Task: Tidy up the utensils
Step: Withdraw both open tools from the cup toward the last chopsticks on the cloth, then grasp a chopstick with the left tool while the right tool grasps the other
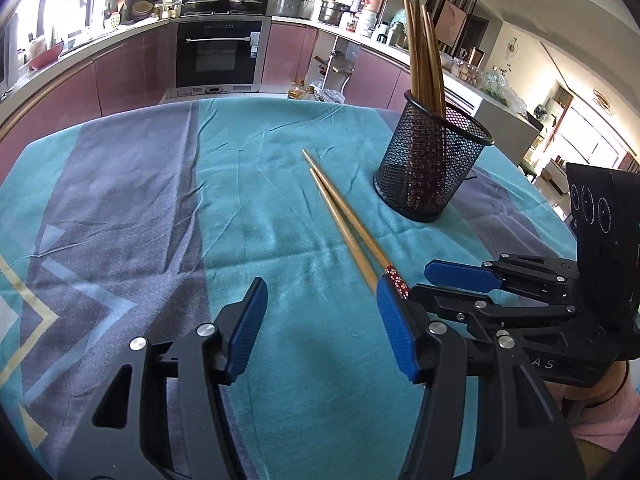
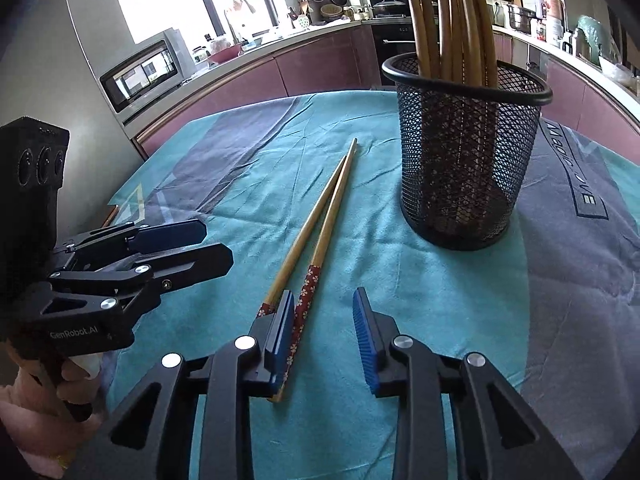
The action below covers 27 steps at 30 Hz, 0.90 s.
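Note:
Two wooden chopsticks [image 1: 344,216] with red flowered ends lie side by side on the teal tablecloth [image 1: 248,184]; they also show in the right wrist view [image 2: 320,232]. A black mesh holder [image 1: 430,160] stands upright behind them with several wooden chopsticks in it, also in the right wrist view [image 2: 466,152]. My left gripper [image 1: 322,328] is open and empty, low over the cloth, left of the chopsticks' red ends. My right gripper [image 2: 324,340] is open, and one chopstick's red end lies between its fingers beside the left pad [image 2: 280,338].
The right gripper [image 1: 480,284] shows at the right of the left wrist view; the left gripper [image 2: 152,256] shows at the left of the right wrist view. Kitchen counters, an oven [image 1: 220,54] and a microwave [image 2: 140,72] stand beyond the table's edge.

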Tool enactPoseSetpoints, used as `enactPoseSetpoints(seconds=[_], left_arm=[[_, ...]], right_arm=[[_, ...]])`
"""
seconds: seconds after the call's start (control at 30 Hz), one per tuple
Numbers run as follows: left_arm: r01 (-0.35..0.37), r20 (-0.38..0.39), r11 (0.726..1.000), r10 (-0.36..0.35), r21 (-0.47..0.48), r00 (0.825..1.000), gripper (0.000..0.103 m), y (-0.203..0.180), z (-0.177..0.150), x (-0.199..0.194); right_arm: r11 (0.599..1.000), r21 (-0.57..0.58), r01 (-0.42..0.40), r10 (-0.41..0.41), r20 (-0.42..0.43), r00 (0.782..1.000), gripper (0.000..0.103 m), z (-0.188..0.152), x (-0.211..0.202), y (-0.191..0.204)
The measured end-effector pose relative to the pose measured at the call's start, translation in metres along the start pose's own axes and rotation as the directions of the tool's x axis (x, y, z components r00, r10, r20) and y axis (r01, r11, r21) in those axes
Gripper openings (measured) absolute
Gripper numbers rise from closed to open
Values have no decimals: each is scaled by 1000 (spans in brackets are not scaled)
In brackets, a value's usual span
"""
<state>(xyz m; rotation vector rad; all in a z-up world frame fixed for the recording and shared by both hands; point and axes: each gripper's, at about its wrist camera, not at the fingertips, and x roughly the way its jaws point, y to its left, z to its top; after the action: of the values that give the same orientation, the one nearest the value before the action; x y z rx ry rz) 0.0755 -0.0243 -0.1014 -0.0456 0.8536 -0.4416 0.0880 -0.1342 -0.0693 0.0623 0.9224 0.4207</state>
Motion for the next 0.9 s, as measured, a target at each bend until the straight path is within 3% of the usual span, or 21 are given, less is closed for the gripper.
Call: enactPoseSetpoints(seconds=[0.43,0.9], left_arm=[[-11,-78,996,18,93,997,45,-28,4,34],[-36,-81,998,40,56,996,25,-21,12,39]], right_arm=[[999,38,-22,23,-17,1000,27,-1,-9,-19],[1000,2,-11,11,-4,1000,23,34,20,-12]])
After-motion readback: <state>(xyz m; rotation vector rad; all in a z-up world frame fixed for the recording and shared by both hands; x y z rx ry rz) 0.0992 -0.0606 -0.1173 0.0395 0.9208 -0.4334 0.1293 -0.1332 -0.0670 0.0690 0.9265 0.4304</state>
